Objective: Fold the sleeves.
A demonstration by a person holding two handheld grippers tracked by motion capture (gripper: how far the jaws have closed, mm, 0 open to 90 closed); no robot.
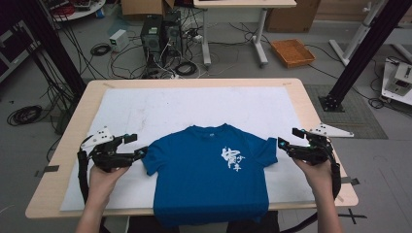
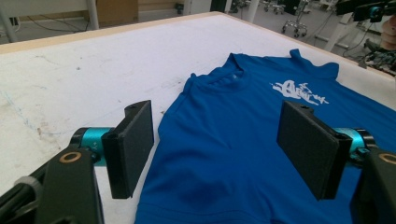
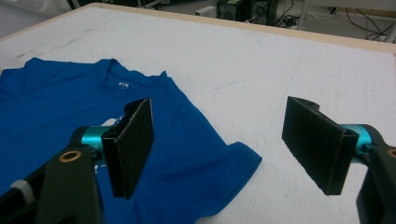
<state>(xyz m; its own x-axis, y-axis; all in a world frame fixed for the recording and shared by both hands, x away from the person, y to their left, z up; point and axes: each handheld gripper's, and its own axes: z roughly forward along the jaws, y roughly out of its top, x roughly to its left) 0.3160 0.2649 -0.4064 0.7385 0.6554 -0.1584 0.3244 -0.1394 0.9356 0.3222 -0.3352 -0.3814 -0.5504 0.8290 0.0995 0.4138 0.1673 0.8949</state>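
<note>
A blue T-shirt with a white print on the chest lies flat, front up, on the white table cover; its hem hangs over the near edge. My left gripper hovers at the shirt's left sleeve, jaws open, with the blue T-shirt spread below and nothing clamped. On the other side my right gripper sits just off the right sleeve, also open. In the right gripper view the sleeve's corner lies beneath the gap between the jaws of my right gripper.
The white cover spans a wooden table, bare beyond the collar. Behind the table, the floor holds cables, computer towers, another desk and an orange tray. Black frame posts stand at both far sides.
</note>
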